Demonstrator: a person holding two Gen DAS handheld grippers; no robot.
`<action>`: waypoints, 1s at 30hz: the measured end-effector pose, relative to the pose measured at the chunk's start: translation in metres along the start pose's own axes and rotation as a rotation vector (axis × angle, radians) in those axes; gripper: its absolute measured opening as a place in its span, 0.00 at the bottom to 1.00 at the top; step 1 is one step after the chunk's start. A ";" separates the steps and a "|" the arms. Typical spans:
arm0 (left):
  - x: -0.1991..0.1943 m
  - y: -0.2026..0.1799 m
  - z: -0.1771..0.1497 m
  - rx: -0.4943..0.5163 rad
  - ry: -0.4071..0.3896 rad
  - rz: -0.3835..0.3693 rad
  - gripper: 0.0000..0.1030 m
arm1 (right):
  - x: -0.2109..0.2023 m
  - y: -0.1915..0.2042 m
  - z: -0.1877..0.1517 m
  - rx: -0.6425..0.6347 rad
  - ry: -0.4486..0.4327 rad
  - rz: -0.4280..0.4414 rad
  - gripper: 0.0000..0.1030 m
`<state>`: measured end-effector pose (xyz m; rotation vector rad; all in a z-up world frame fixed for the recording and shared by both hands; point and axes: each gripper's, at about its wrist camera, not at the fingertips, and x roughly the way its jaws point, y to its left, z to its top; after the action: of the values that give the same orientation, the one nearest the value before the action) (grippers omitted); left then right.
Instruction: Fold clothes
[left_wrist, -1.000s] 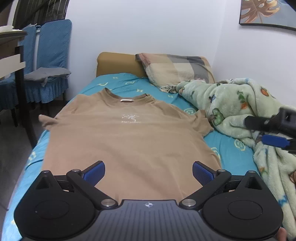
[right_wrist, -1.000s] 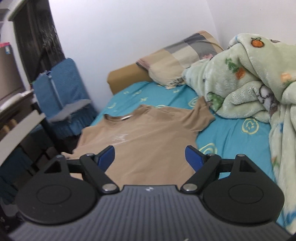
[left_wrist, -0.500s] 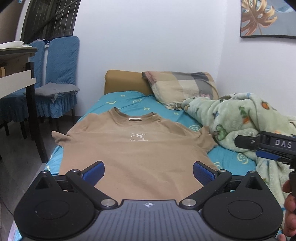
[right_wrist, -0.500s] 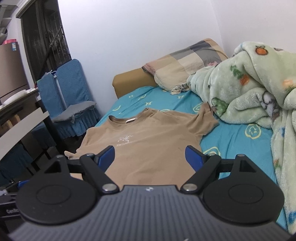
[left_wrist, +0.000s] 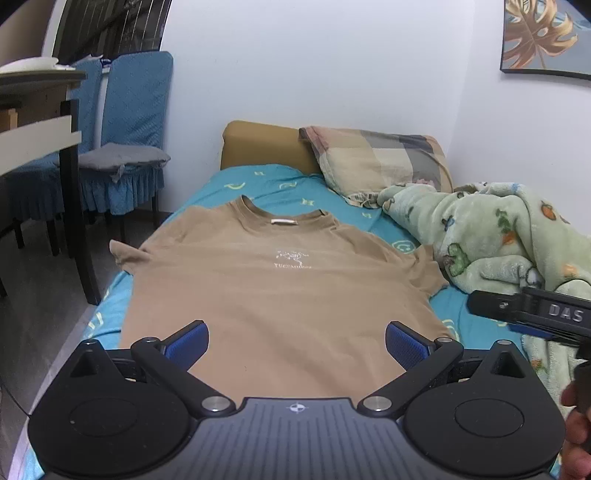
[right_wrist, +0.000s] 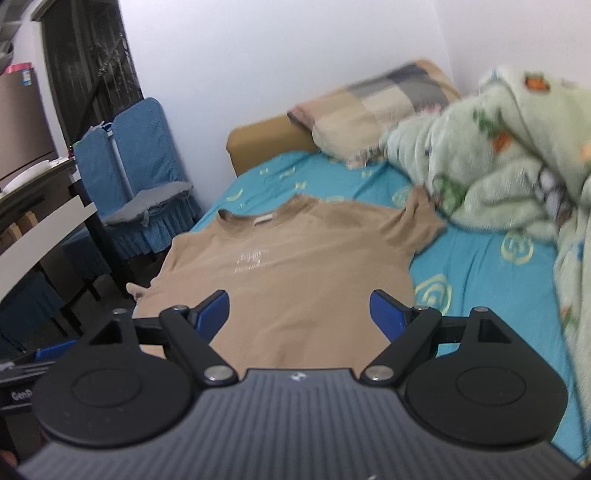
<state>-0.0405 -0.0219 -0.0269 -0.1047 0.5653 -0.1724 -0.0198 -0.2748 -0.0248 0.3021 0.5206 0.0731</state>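
Pulling back and tilting up, both cameras showed more room than a second before: in the left wrist view the tan short-sleeved cotton T-shirt (left_wrist: 284, 288) sat lower and smaller in the frame, with more white wall above it. The shirt itself had not shifted; it lay spread flat, front up, collar toward the top of the frame, on the turquoise patterned bedsheet (left_wrist: 266, 184), one sleeve hanging off the bed edge at mid-left.

The left gripper (left_wrist: 295, 341) hung over the hem at bottom centre, jaws wide apart, holding nothing. The right gripper (right_wrist: 297, 312) also stood wide open and empty over the lower shirt; its view was motion-blurred. In the left view it showed side-on at the right edge.

The pale green fleece blanket with cartoon prints (left_wrist: 491, 236) stayed bunched at right, the checked beige pillow (left_wrist: 376, 158) at upper centre.

No crease or fold showed in the shirt, so only the tools had moved; the garment lay flat and unfolded.
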 end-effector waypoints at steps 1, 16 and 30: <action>0.002 0.001 -0.001 -0.003 0.007 0.004 1.00 | 0.005 -0.002 0.000 0.018 0.013 0.001 0.82; 0.056 0.021 -0.012 -0.116 0.137 0.029 1.00 | 0.195 -0.149 0.027 0.522 -0.036 -0.054 0.83; 0.140 0.055 -0.016 -0.261 0.246 0.068 1.00 | 0.334 -0.199 0.061 0.572 -0.088 -0.096 0.82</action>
<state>0.0740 0.0049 -0.1216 -0.3207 0.8346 -0.0444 0.2980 -0.4321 -0.1945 0.8341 0.4598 -0.1863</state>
